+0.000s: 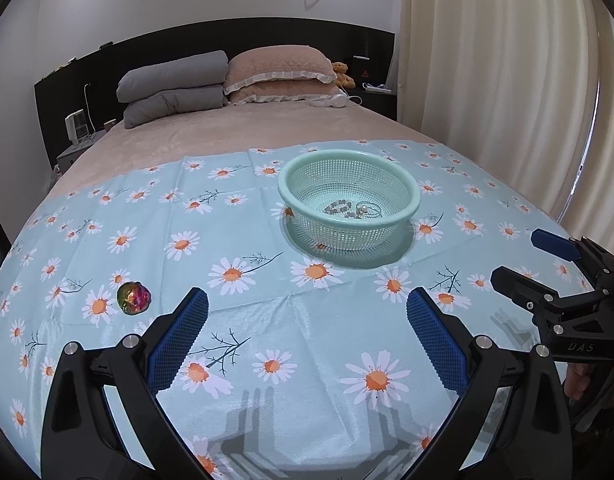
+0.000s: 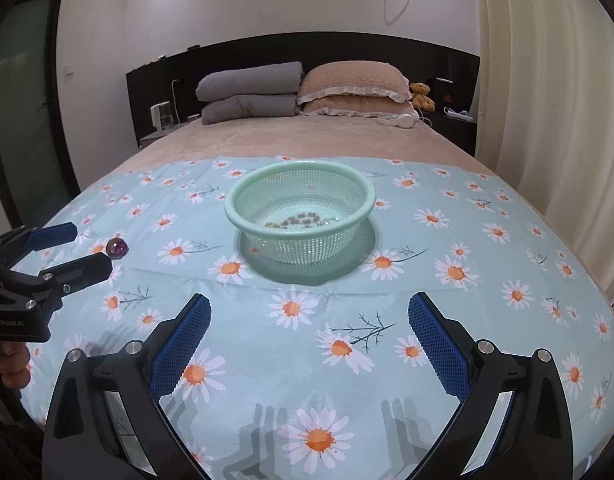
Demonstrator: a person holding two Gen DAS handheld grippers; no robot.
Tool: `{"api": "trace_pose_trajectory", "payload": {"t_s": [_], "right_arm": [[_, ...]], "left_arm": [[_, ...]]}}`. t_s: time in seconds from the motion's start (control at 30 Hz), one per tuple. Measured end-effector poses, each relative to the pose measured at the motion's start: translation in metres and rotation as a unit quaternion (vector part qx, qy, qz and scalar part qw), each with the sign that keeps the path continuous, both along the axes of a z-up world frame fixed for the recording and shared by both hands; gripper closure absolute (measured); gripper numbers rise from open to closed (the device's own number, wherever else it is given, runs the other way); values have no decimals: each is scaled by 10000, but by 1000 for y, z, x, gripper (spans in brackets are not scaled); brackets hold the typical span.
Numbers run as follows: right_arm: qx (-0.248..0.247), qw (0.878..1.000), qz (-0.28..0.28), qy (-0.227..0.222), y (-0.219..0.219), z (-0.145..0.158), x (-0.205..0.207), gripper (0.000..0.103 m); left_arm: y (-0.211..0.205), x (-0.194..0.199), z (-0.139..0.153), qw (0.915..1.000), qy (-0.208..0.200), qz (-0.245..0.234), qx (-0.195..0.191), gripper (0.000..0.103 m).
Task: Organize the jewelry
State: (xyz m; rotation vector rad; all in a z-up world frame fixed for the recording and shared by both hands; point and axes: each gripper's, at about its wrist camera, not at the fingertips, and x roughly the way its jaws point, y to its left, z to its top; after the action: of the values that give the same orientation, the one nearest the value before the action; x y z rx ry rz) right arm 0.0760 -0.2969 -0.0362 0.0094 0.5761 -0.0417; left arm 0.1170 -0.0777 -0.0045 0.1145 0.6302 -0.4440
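Observation:
A mint green mesh basket (image 1: pixel 411 196) (image 2: pixel 243 216) stands on the daisy-print cloth (image 1: pixel 267 248) (image 2: pixel 447 320). Inside it lie a beaded bracelet (image 1: pixel 341 209) (image 2: pixel 293 220) and a thin silver ring-like piece (image 1: pixel 369 210). An iridescent round jewel (image 1: pixel 133 298) (image 2: pixel 117 248) lies on the cloth to the left. My left gripper (image 1: pixel 307 308) (image 2: pixel 91 246) is open and empty, the jewel to its left. My right gripper (image 2: pixel 309 312) (image 1: pixel 523 256) is open and empty, in front of the basket.
The cloth covers the foot of a bed. Grey folded duvets (image 1: pixel 173 88), pink pillows (image 1: pixel 279 74), white headphones (image 1: pixel 335 101) and a teddy bear (image 1: pixel 342 74) lie at the head. Curtains (image 1: pixel 507 80) hang on the right.

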Motion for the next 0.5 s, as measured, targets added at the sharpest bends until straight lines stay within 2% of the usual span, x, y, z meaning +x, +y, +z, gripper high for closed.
{"api": "trace_pose_trajectory", "payload": {"t_s": [0.07, 0.23, 0.5], "right_arm": [[8, 10000, -10, -15, -1, 0, -1, 8], [30, 10000, -42, -32, -3, 1, -1, 8], [7, 10000, -13, -50, -2, 2, -2, 8]], "left_arm": [[1, 0, 0, 9998, -72, 159, 43, 6], [0, -6, 3, 9992, -330, 191, 133, 6], [7, 2, 2, 9992, -90, 387, 40, 6]]}}
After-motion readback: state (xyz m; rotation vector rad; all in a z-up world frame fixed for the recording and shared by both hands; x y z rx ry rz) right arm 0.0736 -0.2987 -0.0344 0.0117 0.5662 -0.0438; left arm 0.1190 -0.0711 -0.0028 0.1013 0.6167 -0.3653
